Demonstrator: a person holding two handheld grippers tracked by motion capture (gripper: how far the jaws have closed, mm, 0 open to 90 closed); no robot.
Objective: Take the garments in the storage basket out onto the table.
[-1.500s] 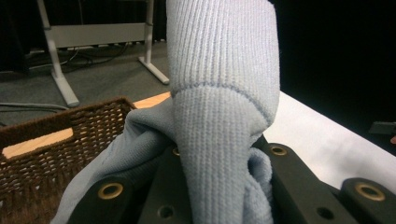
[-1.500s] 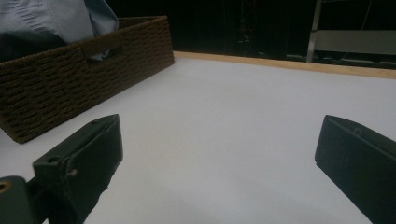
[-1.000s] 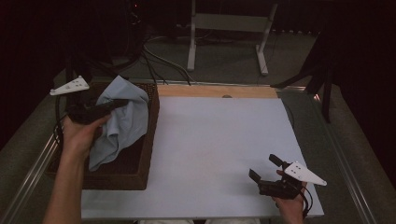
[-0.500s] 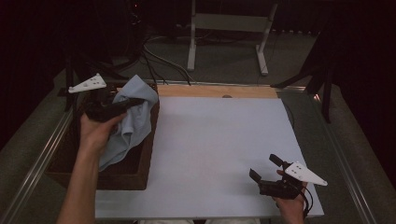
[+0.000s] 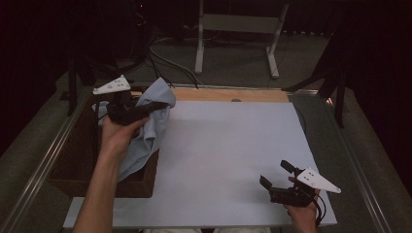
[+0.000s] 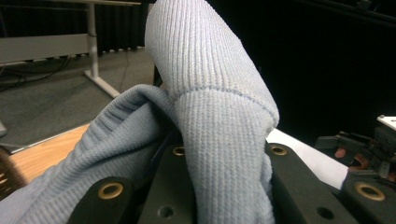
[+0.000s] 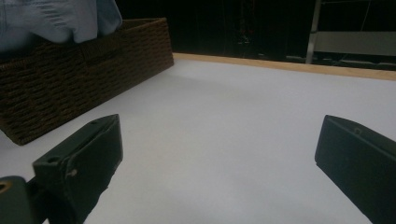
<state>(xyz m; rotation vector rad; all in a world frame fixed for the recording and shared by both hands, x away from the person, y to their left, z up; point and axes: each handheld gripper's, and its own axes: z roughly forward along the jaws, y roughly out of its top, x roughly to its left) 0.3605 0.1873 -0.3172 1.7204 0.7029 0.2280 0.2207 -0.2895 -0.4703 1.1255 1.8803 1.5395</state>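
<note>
A light blue knitted garment point(image 5: 148, 127) hangs from my left gripper point(image 5: 163, 105), which is shut on a fold of it above the right rim of the dark wicker basket point(image 5: 68, 167). Its lower part drapes over the rim into the basket. In the left gripper view the ribbed fabric point(image 6: 219, 116) is squeezed between the two black jaws and bulges up over them. My right gripper point(image 5: 274, 174) rests open on the white board point(image 5: 228, 141) near its front right corner, nothing between its jaws point(image 7: 219, 154).
The wicker basket point(image 7: 70, 84) stands at the left end of the white board. A wooden strip point(image 5: 228, 94) borders the board's far edge. Metal table rails run along both sides. Table legs and cables lie on the floor beyond.
My left gripper has carried the blue garment to the right and farther away, from over the basket's middle to its right rim. The right gripper has stayed put.
</note>
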